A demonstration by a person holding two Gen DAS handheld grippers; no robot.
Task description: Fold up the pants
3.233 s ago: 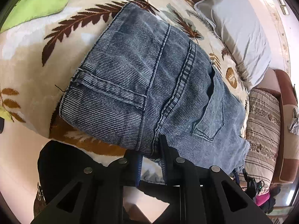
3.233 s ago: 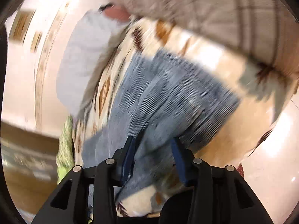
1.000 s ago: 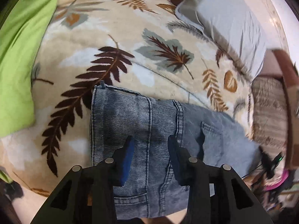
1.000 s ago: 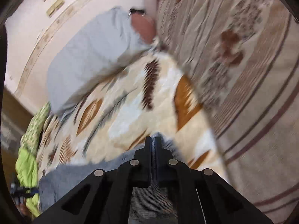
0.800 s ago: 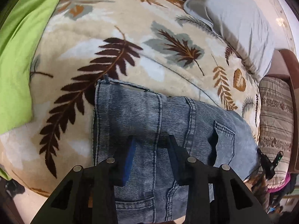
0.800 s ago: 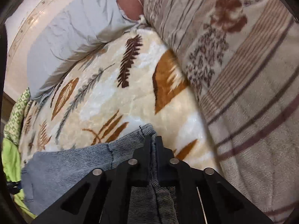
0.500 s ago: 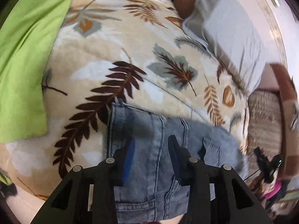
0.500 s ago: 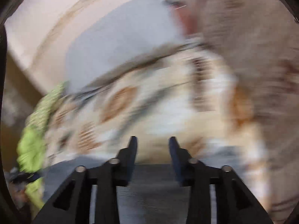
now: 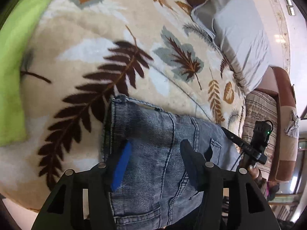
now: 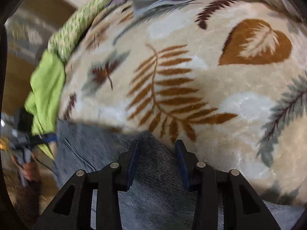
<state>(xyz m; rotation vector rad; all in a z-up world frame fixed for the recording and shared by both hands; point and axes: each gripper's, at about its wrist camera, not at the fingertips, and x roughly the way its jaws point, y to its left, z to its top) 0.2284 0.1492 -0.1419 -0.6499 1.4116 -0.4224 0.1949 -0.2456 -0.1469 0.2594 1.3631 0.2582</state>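
Left claw (image 9: 156, 151) over pants (image 9: 153, 134) edge

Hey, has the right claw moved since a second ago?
Yes. The right claw slid along the jeans, away from the striped cushion it faced earlier, toward the green cloth. Its jaws, then shut on denim, now stand apart, closing.

Pants (image 9: 153, 153) run off the bottom edge.
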